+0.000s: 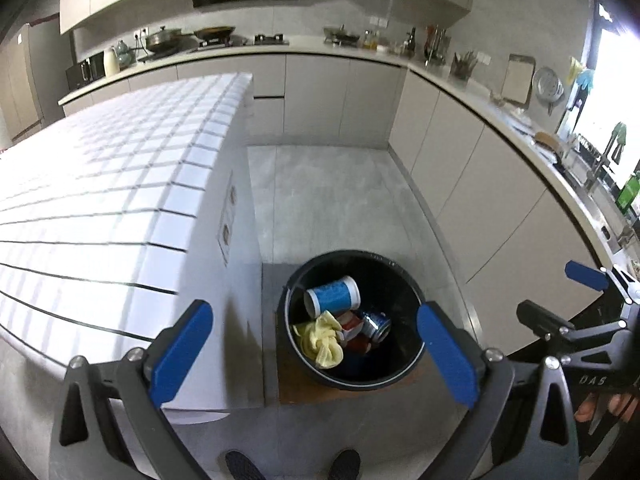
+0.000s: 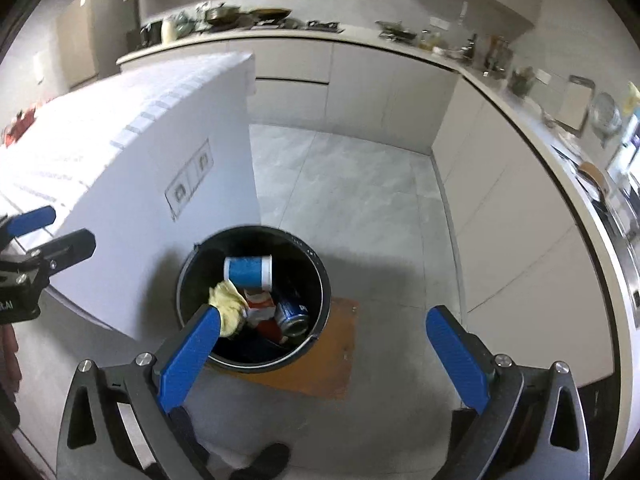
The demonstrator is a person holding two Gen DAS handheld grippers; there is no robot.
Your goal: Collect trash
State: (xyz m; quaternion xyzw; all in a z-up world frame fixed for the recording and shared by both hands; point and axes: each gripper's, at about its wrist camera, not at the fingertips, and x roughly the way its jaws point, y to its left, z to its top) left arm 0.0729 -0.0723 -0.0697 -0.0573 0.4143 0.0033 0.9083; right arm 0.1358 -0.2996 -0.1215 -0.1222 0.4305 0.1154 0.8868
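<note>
At the far left a white tiled bench [image 1: 100,200] fills the view, its side panel carrying two wall sockets [image 2: 192,178]. The left gripper [image 1: 314,318] hangs above the floor beside that bench, its blue-padded jaws spread wide with nothing between them. Just right of the bench's corner a black bin [image 1: 404,374] stands on a brown mat [image 2: 332,364] on the grey floor [image 1: 328,200]. Inside the bin lies the trash: a blue and white cup [image 1: 333,295] on its side near the top, a crumpled yellow cloth [image 1: 322,340] below it toward the left wall, a red and white carton [image 2: 262,306] in the middle, and a blue can [image 1: 376,326] to the right of that, all touching one another. The right gripper [image 2: 324,320] hovers over the bin, its jaws also wide apart and empty; in its own view the left pad overlaps the yellow cloth, though whether it touches it cannot be told. Dark shoes [image 1: 348,464] show at the bottom edge. Farther right, pale cabinets [image 1: 460,168] run along the wall under a long worktop [image 1: 472,98] crowded with pots and bottles, ending at a sink tap [image 1: 602,160] by the window.
</note>
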